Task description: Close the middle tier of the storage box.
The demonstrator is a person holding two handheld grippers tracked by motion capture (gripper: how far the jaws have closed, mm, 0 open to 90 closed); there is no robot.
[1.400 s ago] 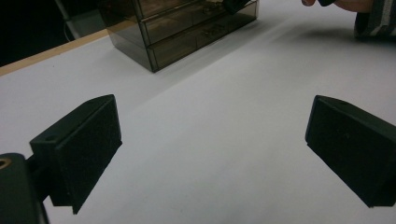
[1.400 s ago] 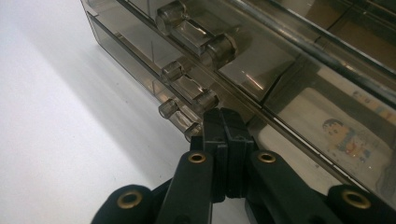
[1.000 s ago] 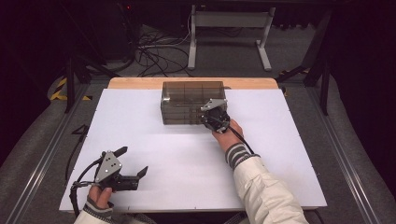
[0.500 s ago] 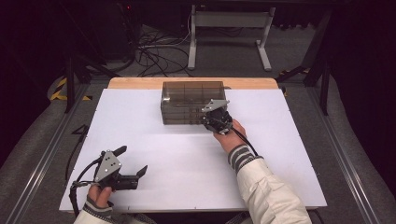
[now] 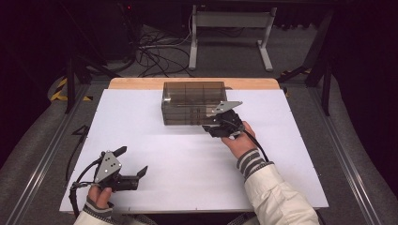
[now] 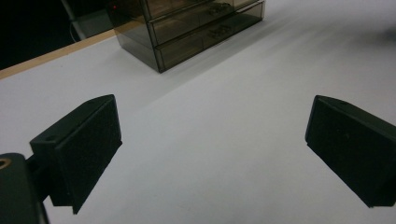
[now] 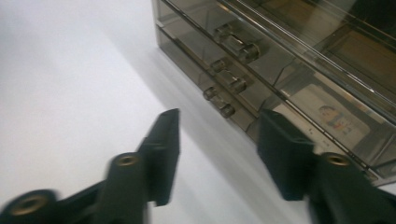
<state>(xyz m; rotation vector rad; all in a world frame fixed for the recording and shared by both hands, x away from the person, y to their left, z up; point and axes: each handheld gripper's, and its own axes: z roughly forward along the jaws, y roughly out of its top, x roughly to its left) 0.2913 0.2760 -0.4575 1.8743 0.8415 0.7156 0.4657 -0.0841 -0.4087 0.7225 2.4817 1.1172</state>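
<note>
showing a smoky plastic drawer box (image 5: 192, 103) standing at the far middle of a white table (image 5: 141, 136), drawer fronts toward the person. right gripper (image 5: 217, 127) sits at 4 o'clock of the box, just beside its front right corner; in the right gripper view its jaws have just been opening and now stand partly apart with nothing between them, the round drawer knobs (image 7: 229, 49) at 12 o'clock of the gap. left gripper (image 5: 136, 172) hovers at 7 o'clock of the box, well apart from it, jaws wide and empty.
</note>
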